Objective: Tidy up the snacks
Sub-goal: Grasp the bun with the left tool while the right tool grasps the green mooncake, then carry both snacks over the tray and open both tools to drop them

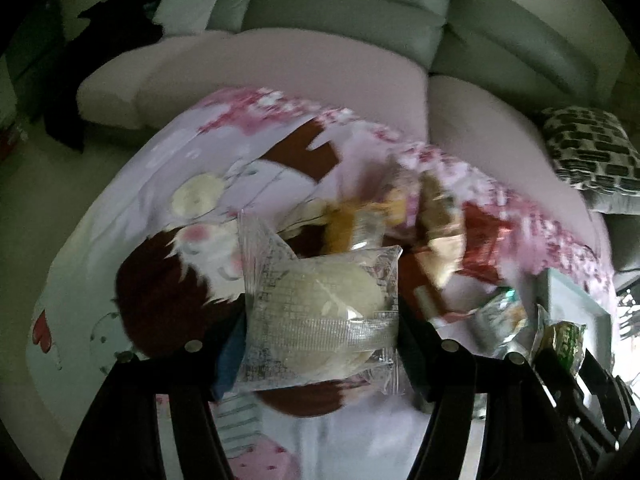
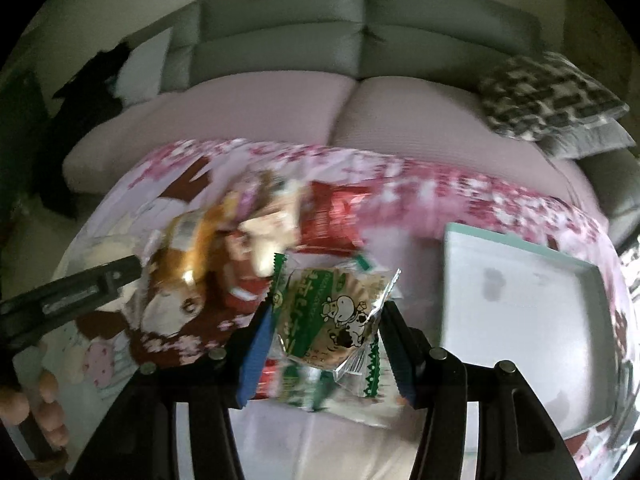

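My left gripper (image 1: 320, 316) is shut on a clear packet with a pale round cake (image 1: 324, 312) and holds it above the cartoon-print cloth (image 1: 120, 208). My right gripper (image 2: 326, 316) is shut on a green and clear packet with a cow picture (image 2: 332, 312), held above the cloth (image 2: 420, 196). A pile of loose snacks lies behind both: a golden wrapped snack (image 2: 188, 256), a red packet (image 2: 332, 212), beige packets (image 1: 440, 216). A pale green tray (image 2: 520, 312) lies on the cloth to the right of my right gripper. The right gripper with its green packet shows in the left wrist view (image 1: 560, 340), and the left gripper shows as a dark bar in the right wrist view (image 2: 72, 292).
A grey sofa (image 2: 360, 40) with pinkish seat cushions (image 2: 400, 116) stands behind the table. A black and white patterned pillow (image 2: 548, 92) lies on its right. Dark clothing (image 1: 72, 92) hangs at the left. More green packets (image 2: 312, 384) lie under my right gripper.
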Available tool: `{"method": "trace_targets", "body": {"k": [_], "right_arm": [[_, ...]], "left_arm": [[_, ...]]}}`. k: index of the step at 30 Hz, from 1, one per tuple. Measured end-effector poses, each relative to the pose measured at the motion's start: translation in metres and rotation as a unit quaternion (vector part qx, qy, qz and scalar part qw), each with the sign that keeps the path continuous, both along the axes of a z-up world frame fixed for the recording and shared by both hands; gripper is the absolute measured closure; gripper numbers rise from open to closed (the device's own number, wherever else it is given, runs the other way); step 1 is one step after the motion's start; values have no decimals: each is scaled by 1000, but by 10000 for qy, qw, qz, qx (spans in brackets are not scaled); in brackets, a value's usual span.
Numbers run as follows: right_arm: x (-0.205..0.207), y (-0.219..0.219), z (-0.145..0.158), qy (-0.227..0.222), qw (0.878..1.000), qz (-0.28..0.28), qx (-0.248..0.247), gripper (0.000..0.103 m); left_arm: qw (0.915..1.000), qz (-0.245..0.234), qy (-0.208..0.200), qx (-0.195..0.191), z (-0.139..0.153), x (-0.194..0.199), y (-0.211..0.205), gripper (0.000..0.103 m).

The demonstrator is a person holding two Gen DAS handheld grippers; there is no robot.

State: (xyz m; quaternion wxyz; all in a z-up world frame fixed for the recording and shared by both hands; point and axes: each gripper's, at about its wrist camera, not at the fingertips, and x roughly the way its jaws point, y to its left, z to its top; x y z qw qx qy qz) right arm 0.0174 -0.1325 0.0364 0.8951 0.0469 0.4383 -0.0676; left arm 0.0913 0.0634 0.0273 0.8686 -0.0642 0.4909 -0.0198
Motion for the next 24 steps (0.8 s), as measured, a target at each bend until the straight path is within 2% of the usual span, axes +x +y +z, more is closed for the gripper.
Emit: {"method": "trace_targets", "body": {"k": [5,10,15,24], "right_arm": [[-8,-48,4,-75,9983,-528,224,46],[-18,-94,4,-169,9936,-1058,369,46],[-21,-139,-5,-235,9871,-1501,497,46],[-21,-196,-23,-315,9778,-2022,457,46]], "left_arm": [[9983,-516,-163,-231,5,2,-44,34],[9934,-1095,-325,-102,11,-1,-93,34],[9853,-1664,-350,-137,10,-2,-142,34],[9632,-2670,-242,-196,-4,5,-237,34]]}}
